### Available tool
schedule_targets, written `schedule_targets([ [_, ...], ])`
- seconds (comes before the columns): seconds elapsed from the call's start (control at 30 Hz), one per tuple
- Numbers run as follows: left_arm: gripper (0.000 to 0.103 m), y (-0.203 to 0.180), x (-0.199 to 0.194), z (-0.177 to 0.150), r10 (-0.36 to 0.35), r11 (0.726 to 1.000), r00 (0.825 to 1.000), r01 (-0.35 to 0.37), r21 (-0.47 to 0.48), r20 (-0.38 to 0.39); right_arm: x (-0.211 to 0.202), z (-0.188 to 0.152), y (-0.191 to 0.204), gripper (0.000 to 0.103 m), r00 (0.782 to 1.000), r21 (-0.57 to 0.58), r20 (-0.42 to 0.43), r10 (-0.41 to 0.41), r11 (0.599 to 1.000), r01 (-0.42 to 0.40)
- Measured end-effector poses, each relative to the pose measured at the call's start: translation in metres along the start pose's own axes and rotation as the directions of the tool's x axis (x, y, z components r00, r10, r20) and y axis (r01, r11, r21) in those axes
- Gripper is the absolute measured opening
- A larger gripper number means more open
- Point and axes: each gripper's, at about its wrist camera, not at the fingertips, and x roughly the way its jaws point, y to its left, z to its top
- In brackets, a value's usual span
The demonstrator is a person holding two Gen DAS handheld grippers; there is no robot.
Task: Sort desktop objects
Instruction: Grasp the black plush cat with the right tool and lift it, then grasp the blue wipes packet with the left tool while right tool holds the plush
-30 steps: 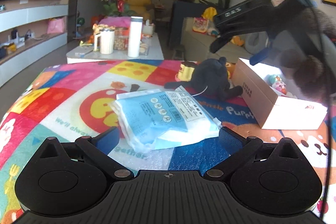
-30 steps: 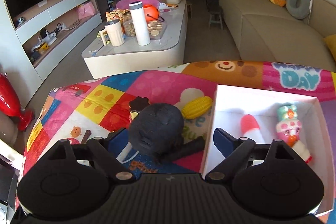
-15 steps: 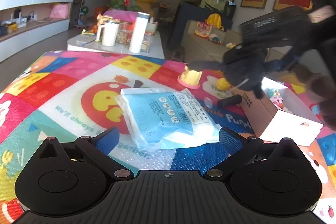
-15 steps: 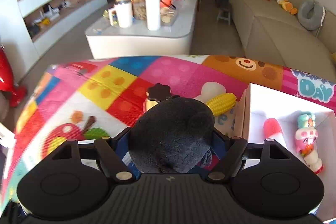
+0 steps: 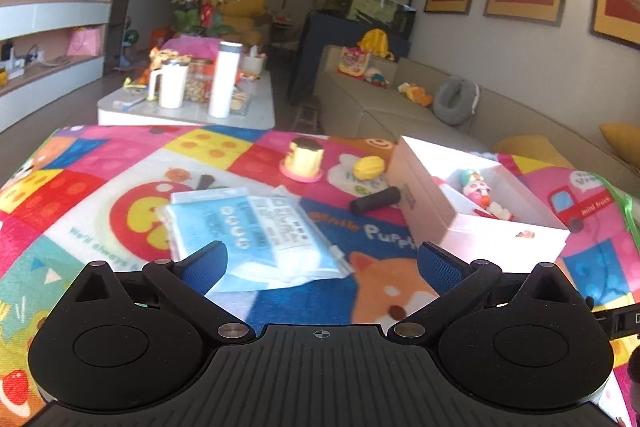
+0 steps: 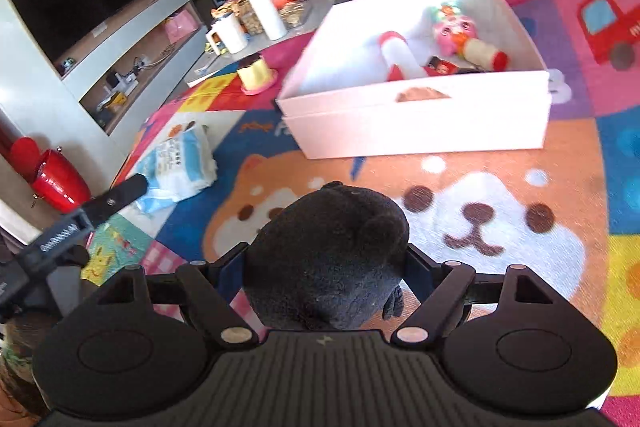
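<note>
**A:** Nearest to us, the right gripper [image 6: 326, 267] is pinched on the black plush toy [image 6: 328, 255], its blue pads sunk into the pile on both sides. How do we expect it to handle?

**B:** We judge it light, soft and compressible, not fragile. A hold across the thick body seems safest; a limb would likely let it swing.

**A:** And the left gripper [image 5: 320, 259]?

**B:** Its jaws stand spread and empty over the mat, just short of the blue-and-white packet [image 5: 256, 231]. We judge that packet thin, floppy and slippery; an edge looks the best hold.

**A:** Farther off?

**B:** The white box [image 6: 420, 123], open, with toys inside. Beyond the packet lie a black cylinder [image 5: 375, 199], a yellow corn toy [image 5: 369, 167] and a yellow pudding toy [image 5: 304, 159].
</note>
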Motion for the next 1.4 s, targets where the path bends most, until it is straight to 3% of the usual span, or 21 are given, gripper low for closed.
schedule_targets([
  [0.2, 0.103, -0.053, 0.007, -0.013, -0.104, 0.985, 0.991, 0.114, 0.126, -0.085, -0.027, -0.019, -0.027, 0.089, 0.995, 0.001, 0.084, -0.049, 0.999, 0.049],
  [0.4, 0.103, -0.081, 0.015, -0.033, -0.141, 0.961, 0.976, 0.176, 0.215, -0.168, -0.054, -0.036, -0.047, 0.101, 0.985, 0.017, 0.129, -0.114, 0.993, 0.113],
  [0.63, 0.103, -0.092, 0.010, -0.038, -0.151, 0.949, 0.972, 0.193, 0.249, -0.180, -0.080, -0.043, -0.054, 0.103, 0.941, 0.023, 0.222, -0.256, 0.966, 0.257],
  [0.8, 0.103, -0.083, 0.009, -0.034, -0.068, 0.955, 0.988, 0.105, 0.276, -0.141, -0.092, -0.041, -0.056, 0.103, 0.901, 0.010, 0.266, -0.343, 0.936, 0.353],
  [0.9, 0.103, -0.066, 0.013, -0.025, 0.079, 0.957, 0.994, -0.056, 0.284, -0.071, -0.102, -0.036, -0.056, 0.103, 0.900, 0.034, 0.292, -0.324, 0.944, 0.329],
  [1.0, 0.103, -0.036, 0.022, -0.010, 0.229, 0.944, 0.973, -0.218, 0.247, -0.016, -0.114, -0.029, -0.052, 0.103, 0.880, 0.057, 0.355, -0.314, 0.947, 0.315],
  [1.1, 0.103, -0.005, 0.033, 0.007, 0.302, 0.929, 0.953, -0.298, 0.219, 0.015, -0.118, -0.021, -0.048, 0.103, 0.865, 0.069, 0.396, -0.309, 0.949, 0.308],
  [1.27, 0.103, 0.041, 0.051, 0.038, 0.242, 0.956, 0.970, -0.244, 0.163, 0.032, -0.113, -0.012, -0.047, 0.103, 0.851, 0.080, 0.404, -0.335, 0.940, 0.332],
  [1.33, 0.103, 0.057, 0.068, 0.045, 0.145, 0.984, 0.987, -0.138, 0.111, -0.065, -0.112, -0.011, -0.049, 0.103, 0.845, 0.105, 0.408, -0.345, 0.938, 0.332],
  [1.4, 0.103, 0.064, 0.086, 0.041, 0.034, 0.998, 0.983, -0.025, 0.053, -0.181, -0.111, -0.010, -0.053, 0.103, 0.841, 0.133, 0.402, -0.362, 0.932, 0.337],
])
